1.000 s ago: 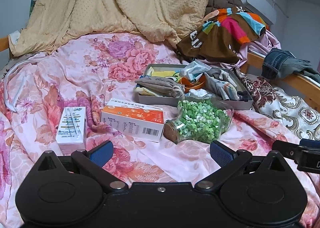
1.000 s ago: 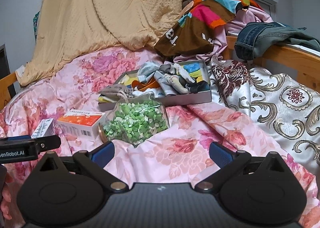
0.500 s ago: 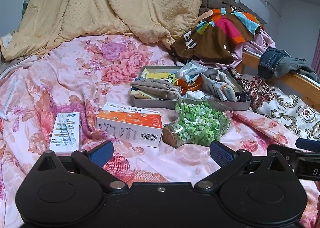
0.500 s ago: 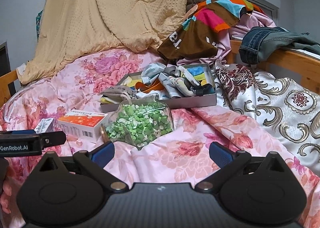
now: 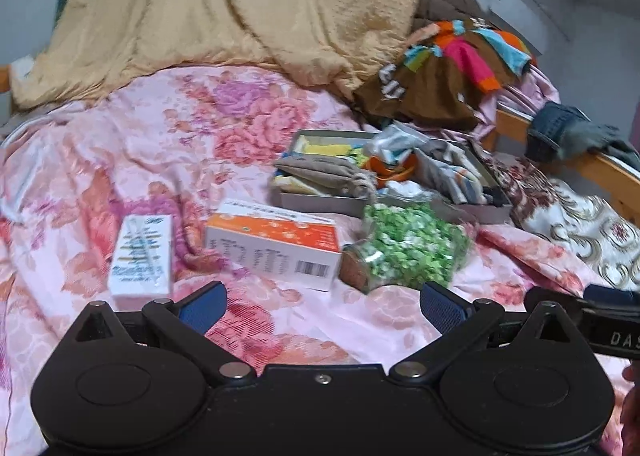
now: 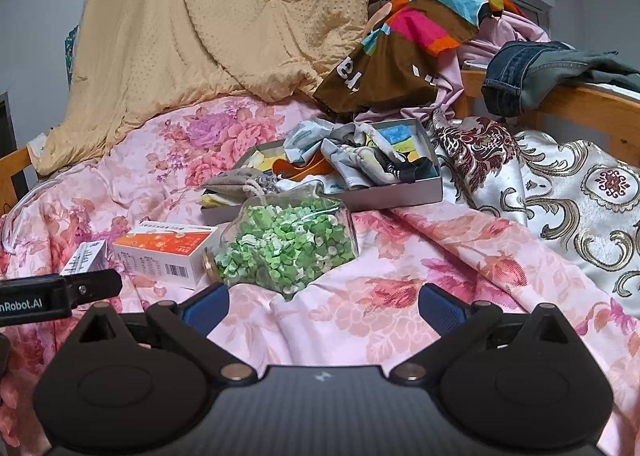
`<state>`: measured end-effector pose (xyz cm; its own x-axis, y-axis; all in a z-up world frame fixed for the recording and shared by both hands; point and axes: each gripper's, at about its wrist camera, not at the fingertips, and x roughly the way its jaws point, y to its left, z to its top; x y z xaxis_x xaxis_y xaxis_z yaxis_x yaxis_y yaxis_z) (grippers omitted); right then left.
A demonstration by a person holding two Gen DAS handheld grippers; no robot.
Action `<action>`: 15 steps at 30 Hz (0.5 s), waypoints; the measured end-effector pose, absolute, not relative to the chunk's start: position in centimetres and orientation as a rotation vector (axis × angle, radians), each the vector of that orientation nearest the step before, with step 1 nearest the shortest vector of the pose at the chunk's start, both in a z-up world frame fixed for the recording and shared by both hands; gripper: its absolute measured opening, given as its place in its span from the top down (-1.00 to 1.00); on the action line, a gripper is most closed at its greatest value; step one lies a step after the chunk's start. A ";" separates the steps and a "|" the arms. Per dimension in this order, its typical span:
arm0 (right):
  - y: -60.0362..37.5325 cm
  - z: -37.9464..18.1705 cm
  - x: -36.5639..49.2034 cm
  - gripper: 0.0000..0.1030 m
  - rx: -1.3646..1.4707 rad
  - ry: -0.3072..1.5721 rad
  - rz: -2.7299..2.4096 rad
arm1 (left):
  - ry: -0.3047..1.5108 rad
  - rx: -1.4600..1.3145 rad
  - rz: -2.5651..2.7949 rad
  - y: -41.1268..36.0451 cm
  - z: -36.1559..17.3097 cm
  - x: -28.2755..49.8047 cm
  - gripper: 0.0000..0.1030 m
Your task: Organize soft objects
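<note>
Both grippers, left [image 5: 322, 306] and right [image 6: 324, 306], we are holding spread wide and empty above the floral bedspread [image 6: 400, 308], while soft cloths are lying heaped in the grey tray [image 6: 394, 193] behind the jar [image 6: 286, 246]

Grey walls [image 6: 36, 15], wooden bed rail [image 6: 592, 107]

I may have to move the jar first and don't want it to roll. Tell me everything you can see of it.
The jar is clear, glass by the look of it, with a bulging, irregular body and a short neck closed by a cork. It is packed with small green and white pieces. It lies on its side on the floral quilt, cork towards the camera, beside the orange box and just in front of the grey tray. Whether it touches either is unclear. No claw touches it.
</note>
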<state>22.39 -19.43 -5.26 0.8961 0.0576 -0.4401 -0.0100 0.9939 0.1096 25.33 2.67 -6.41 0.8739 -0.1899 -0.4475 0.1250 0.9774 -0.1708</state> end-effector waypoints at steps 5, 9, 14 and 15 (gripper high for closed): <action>-19.4 -5.3 22.3 -0.99 0.112 0.457 0.035 | 0.495 -0.155 -0.143 3.2 -6.7 25.5 -0.98; -19.6 -5.2 22.2 -0.99 0.123 0.454 0.030 | 0.489 -0.164 -0.135 3.2 -6.6 25.5 -0.98; -19.8 -5.2 22.2 -0.99 0.136 0.455 0.029 | 0.488 -0.164 -0.137 2.9 -6.5 25.3 -0.98; -19.8 -5.2 22.2 -0.99 0.133 0.453 0.029 | 0.488 -0.162 -0.139 2.9 -6.5 25.3 -0.98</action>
